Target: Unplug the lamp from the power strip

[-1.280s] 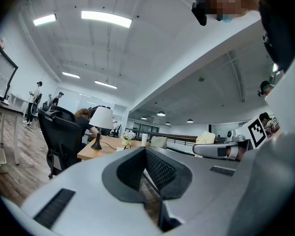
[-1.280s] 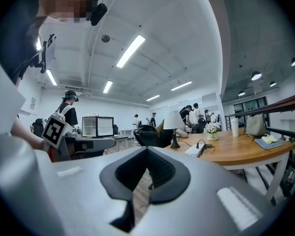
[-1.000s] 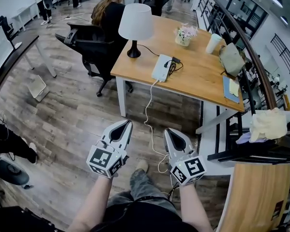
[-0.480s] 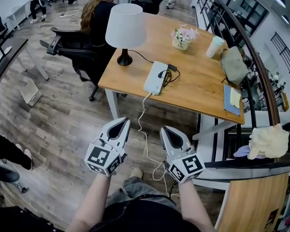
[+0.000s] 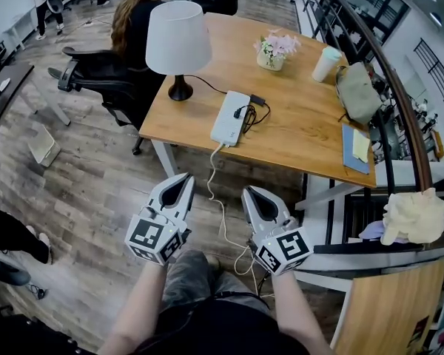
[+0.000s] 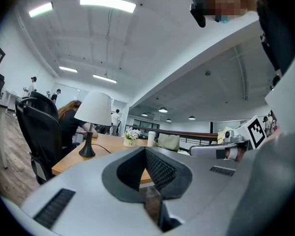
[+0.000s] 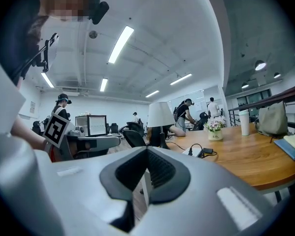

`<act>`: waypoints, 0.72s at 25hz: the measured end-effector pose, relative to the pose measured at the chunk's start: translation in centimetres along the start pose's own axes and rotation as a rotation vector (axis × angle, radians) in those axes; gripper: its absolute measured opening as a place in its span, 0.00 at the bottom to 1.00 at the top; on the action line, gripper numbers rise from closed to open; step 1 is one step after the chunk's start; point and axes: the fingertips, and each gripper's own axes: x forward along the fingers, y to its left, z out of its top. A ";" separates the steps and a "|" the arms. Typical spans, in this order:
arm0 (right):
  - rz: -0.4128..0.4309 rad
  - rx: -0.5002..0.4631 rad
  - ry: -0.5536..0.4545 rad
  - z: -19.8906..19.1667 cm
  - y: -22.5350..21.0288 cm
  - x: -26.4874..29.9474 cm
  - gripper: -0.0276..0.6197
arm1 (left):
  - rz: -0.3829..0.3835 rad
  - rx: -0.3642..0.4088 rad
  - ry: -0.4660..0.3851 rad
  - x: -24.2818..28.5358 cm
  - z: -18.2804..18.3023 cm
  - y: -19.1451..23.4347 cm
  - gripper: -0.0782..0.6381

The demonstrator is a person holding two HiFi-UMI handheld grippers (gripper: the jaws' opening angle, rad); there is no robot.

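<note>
Right claw [image 7: 147, 149]: I see my jaws closed together at lower centre, nothing between them.
Table [image 7: 255, 163]: wooden, filling the right of the frame.
Lamp [image 7: 160, 114]: white shade, upright at the table's far end, just above my claw tips.
Power strip [image 7: 191, 152]: flat on the table, black plug and cord at its right end.
Flowers [image 7: 215, 128], cup [image 7: 244, 122]: upright, further right.

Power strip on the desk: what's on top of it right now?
One black plug sits in the white power strip, its cord looping to a black adapter beside it. The other sockets are too small to make out. Its underside is hidden against the desk.
</note>
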 end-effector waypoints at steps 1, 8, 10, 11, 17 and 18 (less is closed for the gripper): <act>0.002 0.004 -0.001 0.0 -0.1 0.1 0.05 | 0.003 0.001 0.004 0.2 0.0 0.1 0.10; -0.010 0.053 -0.005 -0.5 -1.3 1.2 0.05 | -0.010 0.029 0.031 1.5 0.2 0.0 0.10; -0.006 0.050 -0.005 -0.4 -1.6 1.8 0.05 | -0.015 0.029 0.034 2.2 0.2 0.2 0.10; -0.005 0.048 -0.005 -0.4 -1.8 2.1 0.05 | -0.020 0.029 0.034 2.6 0.3 0.2 0.10; -0.019 0.056 0.006 -0.3 -3.6 4.5 0.05 | -0.067 0.024 0.050 6.2 -0.4 0.7 0.10; -0.024 0.059 0.009 -0.2 -4.0 5.0 0.05 | -0.075 0.021 0.054 6.9 -0.5 0.9 0.10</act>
